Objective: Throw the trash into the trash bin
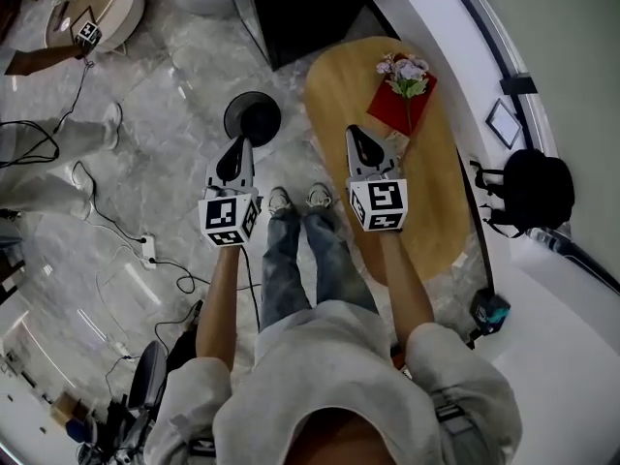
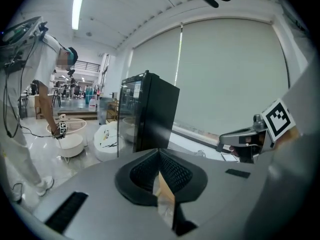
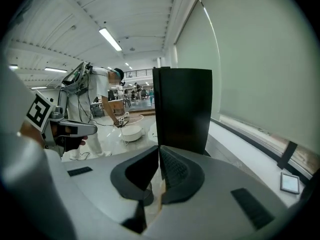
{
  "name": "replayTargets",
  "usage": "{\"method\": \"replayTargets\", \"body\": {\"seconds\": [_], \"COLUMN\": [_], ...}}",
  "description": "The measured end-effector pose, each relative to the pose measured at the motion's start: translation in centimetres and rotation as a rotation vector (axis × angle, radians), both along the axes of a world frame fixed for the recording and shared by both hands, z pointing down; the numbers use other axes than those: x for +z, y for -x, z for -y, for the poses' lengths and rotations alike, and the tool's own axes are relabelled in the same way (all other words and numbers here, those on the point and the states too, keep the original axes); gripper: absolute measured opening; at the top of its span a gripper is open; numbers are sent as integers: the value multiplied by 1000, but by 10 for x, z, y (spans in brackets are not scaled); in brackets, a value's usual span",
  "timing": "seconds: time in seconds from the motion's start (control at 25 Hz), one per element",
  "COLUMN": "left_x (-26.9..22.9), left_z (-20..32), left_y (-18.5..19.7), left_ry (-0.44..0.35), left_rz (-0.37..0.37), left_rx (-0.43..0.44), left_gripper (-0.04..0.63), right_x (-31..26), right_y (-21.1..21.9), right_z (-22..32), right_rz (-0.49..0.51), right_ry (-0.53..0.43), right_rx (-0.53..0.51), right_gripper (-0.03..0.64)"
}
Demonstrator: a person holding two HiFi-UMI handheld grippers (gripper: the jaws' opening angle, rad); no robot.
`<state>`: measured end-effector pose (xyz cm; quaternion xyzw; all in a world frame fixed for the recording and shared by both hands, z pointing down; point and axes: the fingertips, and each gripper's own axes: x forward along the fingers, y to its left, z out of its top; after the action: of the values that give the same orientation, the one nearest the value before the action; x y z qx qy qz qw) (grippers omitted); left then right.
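Note:
A red packet topped with a small bunch of flowers [image 1: 402, 103] lies on the oval wooden table [image 1: 426, 211] at the right of the head view. A black round bin [image 1: 252, 117] stands on the marble floor left of the table. My left gripper [image 1: 241, 143] hangs over the floor just below the bin, and its jaws [image 2: 159, 153] meet at the tips with nothing held. My right gripper [image 1: 354, 130] hovers over the table's left part, short of the red packet; its jaws [image 3: 159, 149] are also closed and hold nothing.
A tall black cabinet [image 1: 310, 8] stands beyond the table and the bin. Cables and a power strip [image 1: 147, 250] trail on the floor at left, where another person [image 1: 58, 143] stands. A black backpack [image 1: 538, 187] sits by the white sill.

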<state>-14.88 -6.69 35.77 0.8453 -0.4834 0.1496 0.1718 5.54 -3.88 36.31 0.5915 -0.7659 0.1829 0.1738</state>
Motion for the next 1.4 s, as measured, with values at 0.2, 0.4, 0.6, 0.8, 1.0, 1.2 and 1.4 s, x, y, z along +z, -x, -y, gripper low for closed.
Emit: {"method": "replayTargets", "body": {"seconds": [0.2, 0.4, 0.6, 0.8, 1.0, 1.2, 1.4], "left_x": [27, 48, 65, 90, 116, 136, 149], "left_z": [-7, -10, -17, -32, -51, -65, -75], "left_y": [-21, -54, -92, -128, -151, -160, -164], "left_ry": [42, 68, 81, 105, 137, 155, 168], "left_rz": [-3, -5, -10, -12, -11, -7, -15], "left_rx": [60, 140, 224, 296, 336, 352, 352], "left_gripper": [18, 18, 18, 18, 18, 18, 18], "right_x": [30, 52, 76, 105, 139, 168, 199], "right_y": [-17, -49, -86, -114, -127, -128, -117], "right_z": [-19, -47, -81, -120, -152, -168, -171], "right_rz": [2, -4, -21, -28, -24, -65, -191], "right_ry": [46, 89, 137, 192, 253, 304, 354], "right_rx": [60, 150, 233, 291, 313, 271, 112], "right_gripper": [34, 34, 34, 34, 34, 34, 34]}}
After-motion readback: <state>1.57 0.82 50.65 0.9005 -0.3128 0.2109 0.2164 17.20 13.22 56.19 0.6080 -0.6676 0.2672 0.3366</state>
